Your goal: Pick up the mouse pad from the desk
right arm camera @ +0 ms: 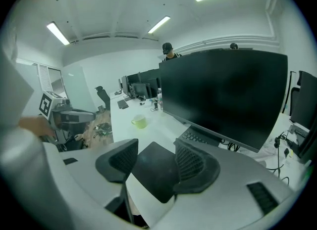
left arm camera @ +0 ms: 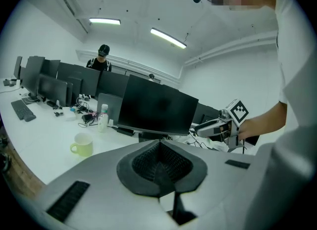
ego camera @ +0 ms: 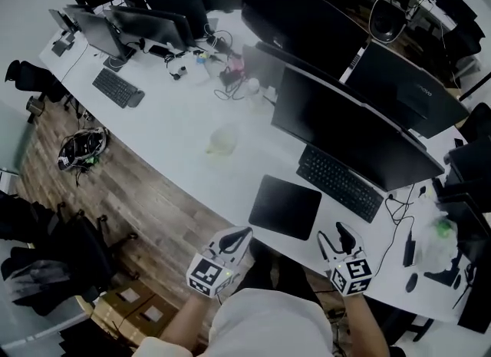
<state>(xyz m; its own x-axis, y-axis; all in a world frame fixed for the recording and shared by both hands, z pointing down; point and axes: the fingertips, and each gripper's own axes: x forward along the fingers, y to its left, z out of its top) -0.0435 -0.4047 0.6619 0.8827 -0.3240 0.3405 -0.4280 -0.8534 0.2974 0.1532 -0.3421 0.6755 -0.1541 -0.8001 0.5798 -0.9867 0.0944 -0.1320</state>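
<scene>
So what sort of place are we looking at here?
Most likely a shared open-plan office: a long white desk carries rows of dark monitors and keyboards, and strip lights run along the ceiling.

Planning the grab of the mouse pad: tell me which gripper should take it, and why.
Right. The right gripper has its fingers apart with the mouse pad framed between them. The left gripper has its fingers together and faces a monitor, not the pad.
</scene>
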